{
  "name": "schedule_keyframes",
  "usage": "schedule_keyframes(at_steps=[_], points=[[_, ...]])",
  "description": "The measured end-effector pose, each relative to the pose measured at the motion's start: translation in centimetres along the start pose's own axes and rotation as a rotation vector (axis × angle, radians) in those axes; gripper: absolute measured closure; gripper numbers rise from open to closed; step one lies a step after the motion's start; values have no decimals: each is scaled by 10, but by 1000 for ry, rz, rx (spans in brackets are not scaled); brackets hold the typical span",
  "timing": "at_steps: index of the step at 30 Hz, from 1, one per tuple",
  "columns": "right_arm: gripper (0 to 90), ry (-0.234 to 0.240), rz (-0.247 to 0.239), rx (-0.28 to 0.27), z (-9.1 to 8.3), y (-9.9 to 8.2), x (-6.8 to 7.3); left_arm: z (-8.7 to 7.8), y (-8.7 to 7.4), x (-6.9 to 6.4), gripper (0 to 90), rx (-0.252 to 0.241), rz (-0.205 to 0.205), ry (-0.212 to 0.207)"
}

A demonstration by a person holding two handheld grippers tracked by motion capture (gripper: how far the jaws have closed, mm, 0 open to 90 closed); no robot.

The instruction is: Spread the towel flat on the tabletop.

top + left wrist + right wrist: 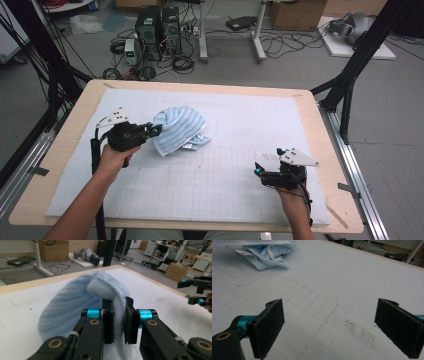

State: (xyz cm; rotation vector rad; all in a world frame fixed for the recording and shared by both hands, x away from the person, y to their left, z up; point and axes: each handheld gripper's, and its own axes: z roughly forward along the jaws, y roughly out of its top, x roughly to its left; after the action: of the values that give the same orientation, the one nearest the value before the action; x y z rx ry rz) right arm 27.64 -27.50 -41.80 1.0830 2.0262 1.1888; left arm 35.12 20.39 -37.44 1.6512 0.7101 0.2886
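Note:
A light blue ribbed towel (178,129) lies bunched on the white gridded mat (225,170), left of centre. My left gripper (155,130) comes at it from the left and is shut on its hemmed edge. In the left gripper view that woven hem of the towel (75,297) stands pinched between the two black pads, with the left gripper (119,323) lifting a fold off the mat. My right gripper (259,169) rests low near the front right of the mat, well apart from the towel. In the right gripper view the right gripper (330,308) stands open over bare mat, and the towel (269,251) lies far off at the top left.
The mat covers a wooden table whose rim (320,125) shows on every side. Black frame posts (350,75) stand at the table's back corners. Computers and cables (157,35) sit on the floor beyond. The right gripper (196,291) appears at the right edge of the left gripper view.

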Motion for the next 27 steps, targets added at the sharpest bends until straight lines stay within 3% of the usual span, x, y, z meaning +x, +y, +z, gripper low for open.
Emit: schedule_keyframes(at_steps=[3,7,11,12,13,16,24,25,26,27], points=[[81,4,-5,3,1,1,1,3,3,-2,805,-4,9,-11],[82,5,-9,6,3,1,2,21,10,-5,805,-2,20,-25],[81,10,-4,11,4,1,2,50,16,-10,804,18,25,-41],[81,11,-6,10,4,1,2,67,17,-13,805,31,26,-41],[81,11,-6,10,4,1,2,67,17,-13,805,31,26,-41],[81,8,-9,8,3,0,0,92,20,-17,804,64,26,-31],[82,12,-6,5,2,-1,1,142,15,-5,798,141,11,81],[81,12,-8,8,2,-1,0,148,11,-2,739,156,-2,102],[81,12,-8,8,2,-1,0,151,8,0,739,166,-6,123],[82,9,-4,10,2,-2,-1,153,4,4,538,192,-48,159]])
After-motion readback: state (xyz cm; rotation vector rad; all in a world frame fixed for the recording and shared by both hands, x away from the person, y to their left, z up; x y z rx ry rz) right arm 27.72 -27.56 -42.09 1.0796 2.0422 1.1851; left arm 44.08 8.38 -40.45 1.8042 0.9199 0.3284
